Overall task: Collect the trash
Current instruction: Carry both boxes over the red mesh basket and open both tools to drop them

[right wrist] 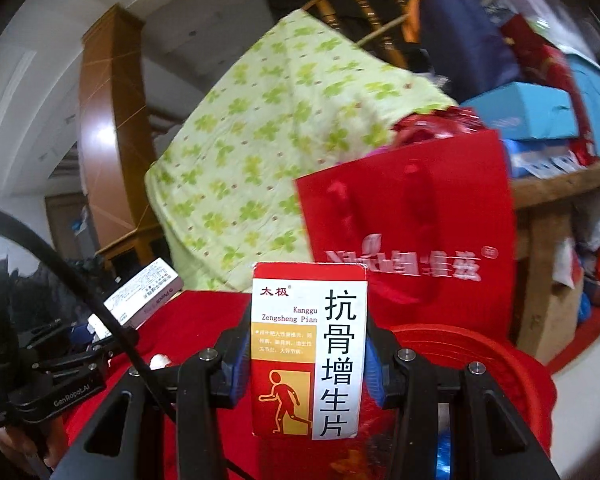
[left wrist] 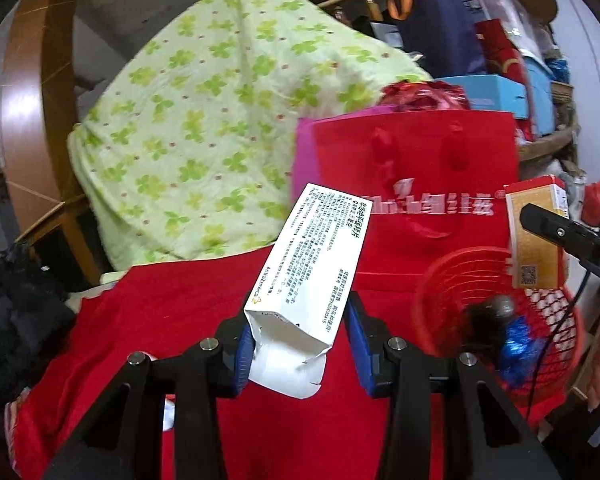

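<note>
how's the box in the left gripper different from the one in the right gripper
The white box in the left gripper is plain white with small black print; the red and white box in the right gripper carries large characters and an orange walking figure. The white box has its near end flap open and leans to the left, while the red and white box stands upright and no open flap shows. Both are cardboard medicine cartons clamped between blue pads.
</note>
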{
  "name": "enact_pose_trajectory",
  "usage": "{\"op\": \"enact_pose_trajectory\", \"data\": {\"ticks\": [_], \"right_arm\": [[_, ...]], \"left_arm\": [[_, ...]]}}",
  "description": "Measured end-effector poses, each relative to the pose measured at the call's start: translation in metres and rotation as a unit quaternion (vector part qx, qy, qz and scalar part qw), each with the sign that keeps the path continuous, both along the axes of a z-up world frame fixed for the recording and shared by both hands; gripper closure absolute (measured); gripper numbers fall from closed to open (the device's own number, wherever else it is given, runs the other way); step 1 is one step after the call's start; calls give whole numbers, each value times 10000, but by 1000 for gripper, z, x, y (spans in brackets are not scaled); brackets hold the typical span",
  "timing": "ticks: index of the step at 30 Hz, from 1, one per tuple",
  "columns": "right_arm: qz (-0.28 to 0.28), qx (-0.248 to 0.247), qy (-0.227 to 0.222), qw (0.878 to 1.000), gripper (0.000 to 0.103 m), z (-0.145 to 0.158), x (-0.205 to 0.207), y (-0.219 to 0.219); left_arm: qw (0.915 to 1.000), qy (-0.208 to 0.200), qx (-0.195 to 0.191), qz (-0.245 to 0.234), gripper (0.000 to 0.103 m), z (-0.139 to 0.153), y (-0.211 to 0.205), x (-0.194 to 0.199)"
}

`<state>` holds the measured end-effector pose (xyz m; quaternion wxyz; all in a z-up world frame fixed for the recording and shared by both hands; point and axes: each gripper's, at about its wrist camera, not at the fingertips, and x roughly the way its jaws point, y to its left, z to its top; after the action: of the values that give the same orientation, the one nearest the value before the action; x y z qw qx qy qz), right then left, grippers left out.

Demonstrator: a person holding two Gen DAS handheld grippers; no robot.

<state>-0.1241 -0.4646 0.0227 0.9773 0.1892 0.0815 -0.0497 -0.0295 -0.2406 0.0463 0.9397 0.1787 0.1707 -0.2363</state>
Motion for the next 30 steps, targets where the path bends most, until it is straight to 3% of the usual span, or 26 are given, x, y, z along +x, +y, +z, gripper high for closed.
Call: {"op": "enact_pose_trajectory", "data": {"ticks": [3, 10, 18, 21, 23, 30], "right_arm": [[-135, 302, -51, 9994, 55, -4, -9, -23], [-337, 1038, -34, 9940, 55, -19, -19, -67], [-261, 1343, 285, 9902, 51, -34, -13, -82], [-131, 1457, 422, 9883, 47, -38, -8, -81], [-155, 1413, 417, 9890, 36, -38, -7, -78], [115, 1337, -38, 9910, 35, -24, -3, -59]], "left_arm": [[9995, 153, -12, -281, 59, -2, -17, -4], [9906, 974, -43, -955, 59, -20, -60, -3], [9792, 1675, 48, -1143, 58, -48, -84, 7], [9789, 1696, 155, -1132, 56, -57, -86, 7], [9792, 1702, 157, -1091, 42, -58, -83, 7], [9889, 1265, 120, -776, 36, -49, -47, 7]]}}
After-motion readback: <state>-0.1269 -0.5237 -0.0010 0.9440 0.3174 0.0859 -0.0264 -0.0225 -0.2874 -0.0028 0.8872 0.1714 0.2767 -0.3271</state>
